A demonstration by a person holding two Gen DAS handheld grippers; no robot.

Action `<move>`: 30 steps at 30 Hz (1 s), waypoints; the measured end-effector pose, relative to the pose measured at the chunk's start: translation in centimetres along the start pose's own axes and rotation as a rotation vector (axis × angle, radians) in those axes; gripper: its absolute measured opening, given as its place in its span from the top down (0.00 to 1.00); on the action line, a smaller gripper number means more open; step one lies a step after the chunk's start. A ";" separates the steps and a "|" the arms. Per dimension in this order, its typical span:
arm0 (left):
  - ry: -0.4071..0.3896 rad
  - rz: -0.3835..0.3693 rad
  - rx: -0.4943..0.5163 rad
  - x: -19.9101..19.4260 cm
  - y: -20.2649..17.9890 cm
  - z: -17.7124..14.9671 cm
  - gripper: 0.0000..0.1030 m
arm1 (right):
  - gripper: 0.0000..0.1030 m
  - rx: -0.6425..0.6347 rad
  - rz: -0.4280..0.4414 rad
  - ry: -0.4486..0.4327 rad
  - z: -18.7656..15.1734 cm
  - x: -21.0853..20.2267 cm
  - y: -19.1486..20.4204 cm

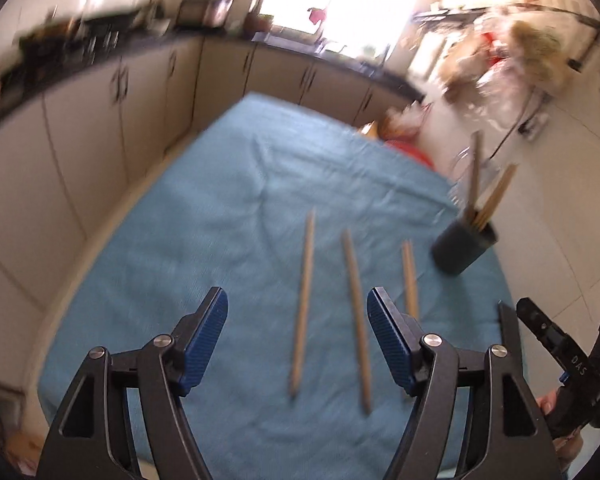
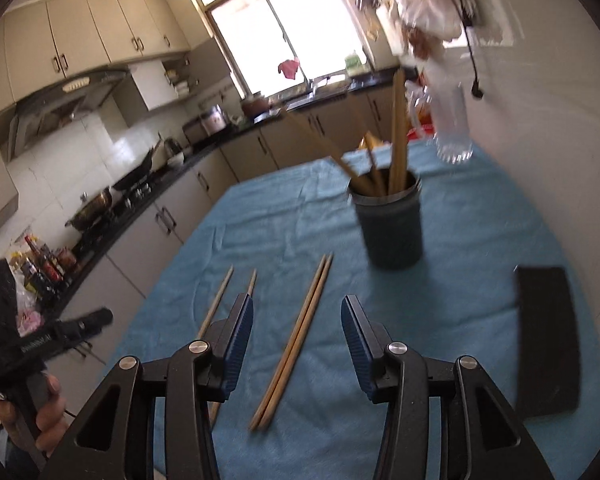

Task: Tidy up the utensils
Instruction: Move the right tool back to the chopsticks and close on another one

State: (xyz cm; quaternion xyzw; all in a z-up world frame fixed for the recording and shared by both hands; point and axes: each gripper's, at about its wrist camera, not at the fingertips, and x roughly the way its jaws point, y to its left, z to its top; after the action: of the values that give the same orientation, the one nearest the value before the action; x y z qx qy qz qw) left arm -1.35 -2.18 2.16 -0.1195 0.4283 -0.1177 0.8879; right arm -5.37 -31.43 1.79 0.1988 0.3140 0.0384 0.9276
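Note:
Wooden chopsticks lie on a blue cloth (image 1: pixel 220 208). In the left wrist view two single sticks (image 1: pixel 305 300) (image 1: pixel 356 320) lie between the open fingers of my left gripper (image 1: pixel 296 312), and a pair (image 1: pixel 410 276) lies by the right finger. A dark round holder (image 1: pixel 462 246) with several chopsticks stands at the right. In the right wrist view my right gripper (image 2: pixel 298 320) is open and empty above the pair (image 2: pixel 296 340), with the holder (image 2: pixel 392 224) just beyond and the two single sticks (image 2: pixel 220 300) at the left.
A black flat object (image 2: pixel 548 340) lies on the cloth at the right of the holder. A clear glass bottle (image 2: pixel 454 128) stands at the far right edge. Kitchen cabinets (image 1: pixel 148 92) and a counter run along the left and far sides. The wall is close on the right.

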 end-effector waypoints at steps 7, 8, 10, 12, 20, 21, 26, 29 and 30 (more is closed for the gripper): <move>0.089 0.031 0.013 3.0 2.4 -1.2 0.31 | 0.52 0.042 -0.017 0.186 0.3 5.1 -0.1; 0.102 0.026 0.016 3.5 2.4 -1.2 0.31 | 0.52 0.025 -0.048 0.205 0.6 5.9 0.1; 0.125 0.027 0.025 4.5 2.2 -1.3 0.31 | 0.55 0.014 -0.072 0.246 1.0 7.6 0.5; 0.139 0.023 0.031 5.4 2.1 -1.3 0.31 | 0.67 0.018 -0.100 0.281 1.6 9.6 0.5; 0.160 0.036 0.052 6.3 3.2 -1.3 0.31 | 0.85 0.103 -0.139 0.398 2.2 16.3 -0.8; 0.162 0.037 0.049 6.4 3.4 -1.2 0.31 | 0.85 0.107 -0.152 0.406 2.2 16.8 -0.9; 0.173 0.034 0.039 7.1 4.0 -0.8 0.31 | 0.86 0.102 -0.201 0.424 2.3 18.3 -0.6; 0.179 0.033 0.037 7.4 4.2 -0.7 0.31 | 0.86 0.075 -0.222 0.428 2.5 18.7 -0.1; 0.180 0.033 0.036 7.4 4.2 -0.6 0.31 | 0.86 0.070 -0.229 0.436 2.5 18.9 -0.1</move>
State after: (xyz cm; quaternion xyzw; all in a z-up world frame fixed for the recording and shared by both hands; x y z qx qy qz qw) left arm 3.09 -0.64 -4.98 -0.0851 0.5062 -0.1209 0.8496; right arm 11.21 -28.64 -7.15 0.1811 0.5284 -0.0357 0.8287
